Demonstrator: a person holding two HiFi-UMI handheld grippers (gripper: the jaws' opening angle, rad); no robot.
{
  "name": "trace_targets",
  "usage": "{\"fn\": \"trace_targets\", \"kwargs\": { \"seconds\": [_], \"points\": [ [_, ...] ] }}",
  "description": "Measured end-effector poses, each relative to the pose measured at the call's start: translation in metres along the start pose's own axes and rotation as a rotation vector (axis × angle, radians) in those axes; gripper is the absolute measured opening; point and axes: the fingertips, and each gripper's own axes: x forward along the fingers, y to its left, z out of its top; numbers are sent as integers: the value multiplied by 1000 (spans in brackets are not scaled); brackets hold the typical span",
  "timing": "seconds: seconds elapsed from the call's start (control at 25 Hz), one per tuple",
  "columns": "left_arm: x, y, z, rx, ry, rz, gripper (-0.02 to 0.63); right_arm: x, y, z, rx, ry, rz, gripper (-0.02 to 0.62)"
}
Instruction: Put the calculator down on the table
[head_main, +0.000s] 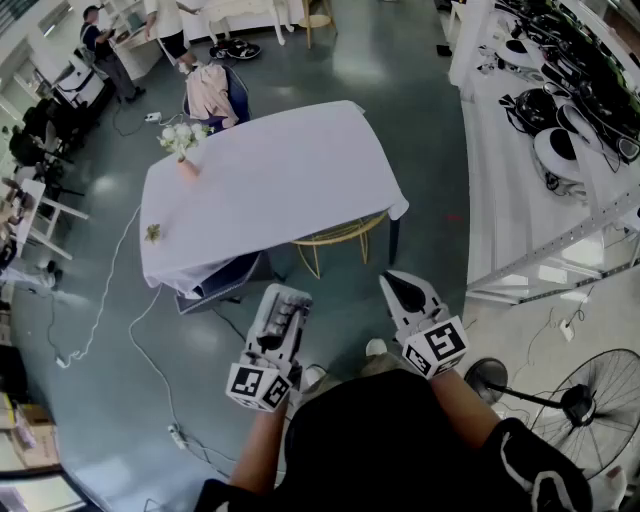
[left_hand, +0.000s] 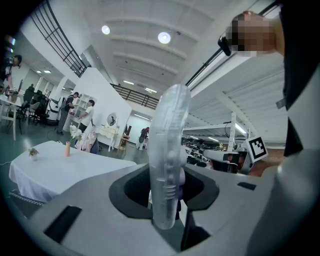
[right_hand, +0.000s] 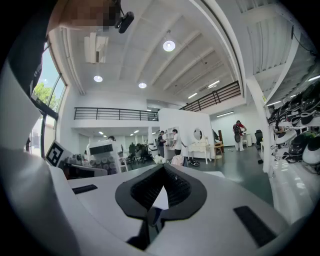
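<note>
A pale calculator (head_main: 281, 318) with rows of round keys sits clamped in my left gripper (head_main: 285, 300), held in the air above the floor, short of the table. The left gripper view shows the calculator (left_hand: 167, 150) edge-on and upright between the jaws of that gripper (left_hand: 166, 182). The table (head_main: 300, 175) under a white cloth stands ahead and slightly to the left. My right gripper (head_main: 400, 285) hovers beside the left one, shut and empty, its jaws meeting at the tip (right_hand: 162, 172). From the right gripper view the calculator (right_hand: 99, 156) appears at the left.
On the table's far left corner stands a vase of white flowers (head_main: 182, 142), with a small sprig (head_main: 152, 233) near its left edge. A yellow chair (head_main: 338, 236) is tucked under the near side. White shelving with helmets (head_main: 560, 120) runs along the right, and a floor fan (head_main: 590, 405) stands at lower right.
</note>
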Motion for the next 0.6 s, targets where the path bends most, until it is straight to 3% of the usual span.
{"fn": "trace_targets", "kwargs": {
  "seconds": [0.28, 0.6],
  "points": [
    [32, -4, -5, -22, -12, 16, 126, -7, -47, 3, -23, 1, -63, -2],
    [60, -3, -8, -31, -27, 88, 126, 0, -82, -15, -6, 31, -12, -2]
  ]
}}
